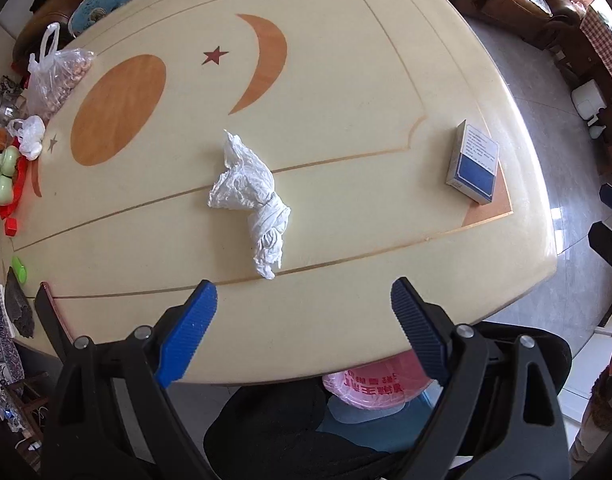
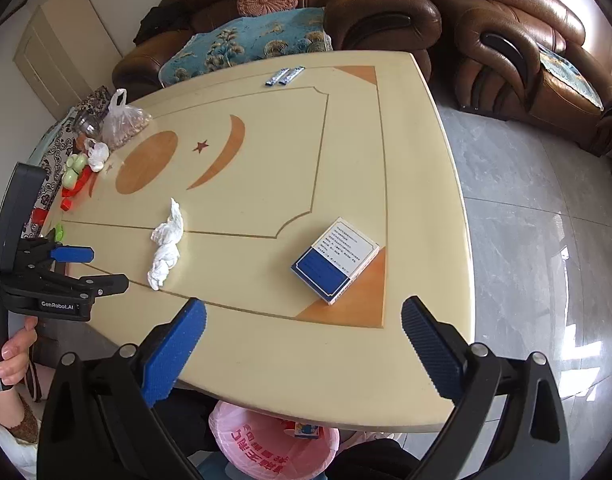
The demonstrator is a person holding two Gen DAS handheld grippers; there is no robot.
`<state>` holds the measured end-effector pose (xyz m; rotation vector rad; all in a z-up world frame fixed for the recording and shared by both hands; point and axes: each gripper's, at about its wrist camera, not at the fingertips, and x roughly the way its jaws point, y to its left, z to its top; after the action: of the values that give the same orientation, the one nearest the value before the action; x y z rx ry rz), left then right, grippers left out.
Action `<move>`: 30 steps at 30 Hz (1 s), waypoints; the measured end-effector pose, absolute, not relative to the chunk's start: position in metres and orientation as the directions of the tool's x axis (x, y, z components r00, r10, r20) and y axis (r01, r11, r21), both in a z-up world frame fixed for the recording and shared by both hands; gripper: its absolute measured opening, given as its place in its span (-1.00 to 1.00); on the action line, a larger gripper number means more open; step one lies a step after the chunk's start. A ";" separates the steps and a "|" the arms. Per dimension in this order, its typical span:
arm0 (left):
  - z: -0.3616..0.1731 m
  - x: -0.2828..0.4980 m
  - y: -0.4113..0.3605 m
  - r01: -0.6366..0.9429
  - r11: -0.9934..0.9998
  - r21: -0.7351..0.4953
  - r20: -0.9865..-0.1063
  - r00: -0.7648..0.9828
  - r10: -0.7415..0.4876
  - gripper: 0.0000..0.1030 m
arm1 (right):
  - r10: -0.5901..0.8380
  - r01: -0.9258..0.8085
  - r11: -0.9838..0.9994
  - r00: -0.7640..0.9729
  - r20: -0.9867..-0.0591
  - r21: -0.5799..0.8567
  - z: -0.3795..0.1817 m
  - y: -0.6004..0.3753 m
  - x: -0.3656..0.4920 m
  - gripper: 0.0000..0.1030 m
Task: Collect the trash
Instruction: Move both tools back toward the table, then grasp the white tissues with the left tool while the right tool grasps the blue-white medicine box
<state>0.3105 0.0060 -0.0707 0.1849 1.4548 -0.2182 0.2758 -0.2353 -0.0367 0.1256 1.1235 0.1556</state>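
Right wrist view: brown leather sofa [image 2: 386, 12] along the far side, grey tile floor on the right. Cream table [image 2: 346, 152] with orange inlays fills the middle. Under its near edge, a bin lined with a pink bag [image 2: 266, 448].

Right gripper [image 2: 304, 322] hangs above the near table edge, angled down toward the surface, blue pads [image 2: 174, 348] spread wide, nothing between them. Left gripper [image 2: 102, 268] enters from the left, seen side-on over the near-left part of the table; a hand [image 2: 10, 352] wraps its grip below.

Left wrist view: left gripper [image 1: 304, 298] points down at the tabletop, jaws wide apart and empty; the white crumpled tissue [image 1: 252, 200] lies just beyond the fingertips, not touching them.

Blue-and-white box [image 2: 336, 260] lies flat near the right near corner, well apart from the tissue. Clear plastic bag [image 2: 122, 122] of small brownish items at the far-left edge, with green and red clutter nearer along that edge. Two small dark sachets [image 2: 284, 76] side by side at the far edge.
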 end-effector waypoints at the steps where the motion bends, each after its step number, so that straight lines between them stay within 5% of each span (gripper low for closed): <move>1: -0.076 0.315 0.006 0.254 0.967 -0.014 -0.995 0.092 -0.038 0.68 | 0.181 -0.056 0.983 0.415 -0.891 0.174 -0.041 -0.235 0.280 0.86; 30: -0.176 0.391 0.013 0.173 0.985 -0.011 -0.999 -0.041 -0.005 0.68 | 0.085 0.151 0.983 0.138 -0.987 0.106 -0.186 -0.220 0.376 0.87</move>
<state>0.3907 0.0131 -0.1761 0.1309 1.6067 -0.1436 0.3762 -0.2203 -0.1858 0.1962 1.4345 -0.0480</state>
